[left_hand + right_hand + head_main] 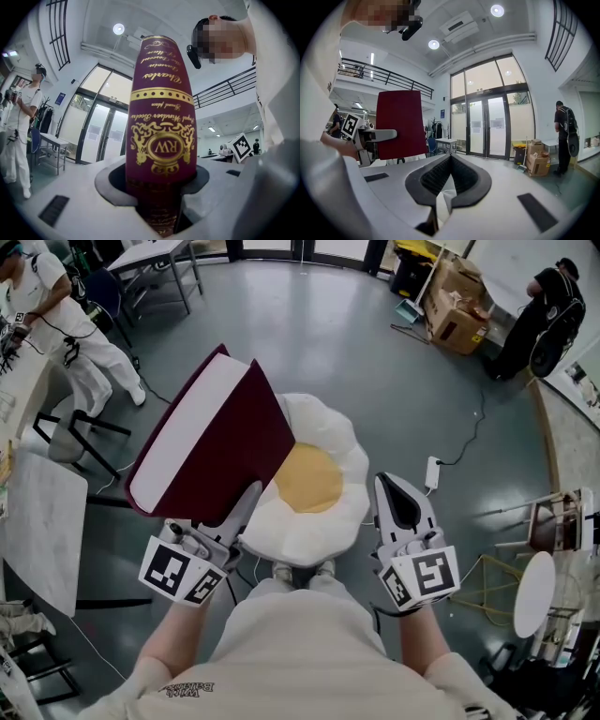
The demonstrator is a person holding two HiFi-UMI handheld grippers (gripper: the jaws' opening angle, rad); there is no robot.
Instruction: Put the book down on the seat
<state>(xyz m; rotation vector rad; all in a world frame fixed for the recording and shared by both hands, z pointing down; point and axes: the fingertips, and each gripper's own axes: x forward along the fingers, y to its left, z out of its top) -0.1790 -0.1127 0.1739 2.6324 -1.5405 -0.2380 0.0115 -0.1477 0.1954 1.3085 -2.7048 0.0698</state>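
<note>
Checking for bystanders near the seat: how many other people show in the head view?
2. One person in white at upper left; one person in dark clothes at upper right beside the cardboard boxes. Others may be out of frame.

Clear room over the seat cushion [314,526].
Bare at centre and right; the tilted book [211,437] overhangs its left edge, the right gripper [384,486] flanks its right.

Bright, even indoor light. Round ceiling lamps [497,10] blow out to white, and daylight comes through the glass doors [487,125]. The floor [394,371] shows a soft sheen and faint shadows. Both gripper views are fisheye with black corners. The lower spine of the book [161,140] is out of focus. Head view sharp.
</note>
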